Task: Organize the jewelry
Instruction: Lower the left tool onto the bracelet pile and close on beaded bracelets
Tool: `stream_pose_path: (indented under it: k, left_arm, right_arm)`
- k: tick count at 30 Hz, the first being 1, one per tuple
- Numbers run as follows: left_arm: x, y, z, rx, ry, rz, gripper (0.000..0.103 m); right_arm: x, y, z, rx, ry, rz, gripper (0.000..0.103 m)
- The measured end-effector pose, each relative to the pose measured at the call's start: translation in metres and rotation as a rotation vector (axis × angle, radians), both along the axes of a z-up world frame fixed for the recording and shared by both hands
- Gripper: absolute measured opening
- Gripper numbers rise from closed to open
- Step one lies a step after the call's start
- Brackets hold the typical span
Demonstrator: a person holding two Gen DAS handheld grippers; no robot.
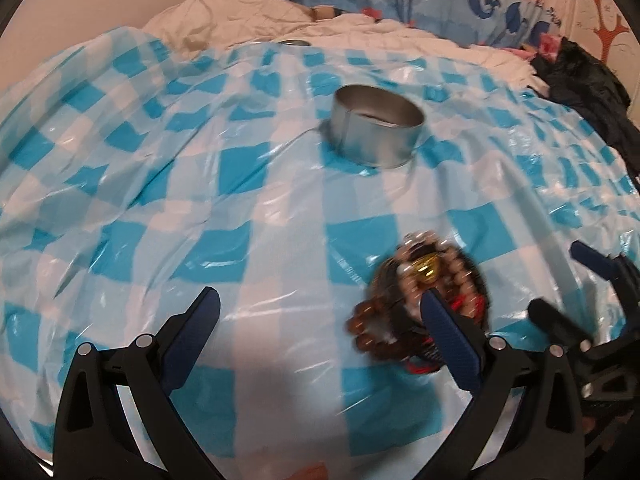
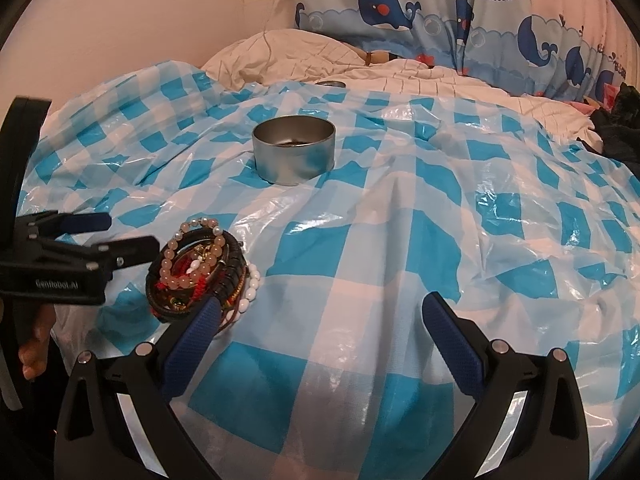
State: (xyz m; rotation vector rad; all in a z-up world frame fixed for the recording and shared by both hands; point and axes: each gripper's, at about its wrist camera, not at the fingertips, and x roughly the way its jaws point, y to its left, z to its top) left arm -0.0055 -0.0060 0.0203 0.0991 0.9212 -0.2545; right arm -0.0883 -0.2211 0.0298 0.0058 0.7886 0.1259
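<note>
L gripper (image 1: 316, 300) was spread wide w/ nothing between its fingers; its right fingertip (image 1: 434, 300) overlapped the near edge of the bracelet pile (image 1: 420, 280) in the left wrist view, contact unclear since that view was motion-blurred there. R gripper (image 2: 320, 308) was likewise spread wide and held nothing, its left fingertip (image 2: 210, 308) at the near-right edge of the same pile. In the right wrist view the L gripper body showed at frame left, just beside the pile, a bit of the person's hand (image 2: 34, 344) under it.

Pile lay on the blue-white checked plastic sheet (image 2: 360, 248), near both grippers: pink bead bracelet (image 2: 192, 256) on top, dark braided leather bands (image 2: 230, 276) around it, white bead strand (image 2: 252, 284) at the right side, red cord bits, and a gold charm (image 1: 426, 274), possibly a bell.

Farther out on the sheet, well apart from the pile, stood a round metal tin (image 2: 294, 154), upright, open top, something dark in its bottom. Beyond: rumpled white bedding (image 2: 304, 56), black fabric (image 1: 580, 80) at far right, whale-print curtain (image 2: 384, 8) at the back.
</note>
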Motion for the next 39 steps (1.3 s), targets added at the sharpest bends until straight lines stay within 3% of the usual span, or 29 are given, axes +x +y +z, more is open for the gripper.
stream_pose_path:
  k: [10,15,20,23,28,36,39]
  left_arm:
    - [0.015,-0.028,0.001,-0.094,0.031,-0.094,0.097]
    - [0.016,-0.027,-0.004,-0.13,0.039,-0.102,0.091]
    - [0.019,-0.028,-0.014,-0.1,0.063,-0.105,0.071]
    - [0.018,-0.025,-0.013,-0.151,0.048,-0.145,0.07]
    - [0.018,-0.027,-0.018,-0.143,0.074,-0.159,0.064]
    - [0.015,-0.03,-0.016,-0.144,0.067,-0.205,0.024]
    - [0.014,-0.03,-0.015,-0.149,0.061,-0.21,0.021]
  right_arm:
    - [0.001,-0.013,-0.001,0.017,-0.001,-0.007,0.097]
    - [0.003,-0.016,0.0,0.034,-0.007,-0.006,0.097]
    - [0.004,-0.018,0.001,0.041,-0.01,-0.004,0.097]
    - [0.004,-0.019,0.002,0.051,-0.014,-0.006,0.097]
    - [0.005,-0.019,0.002,0.053,-0.015,-0.008,0.097]
    - [0.004,-0.02,0.002,0.055,-0.016,-0.007,0.097]
    - [0.004,-0.02,0.002,0.054,-0.016,-0.006,0.097]
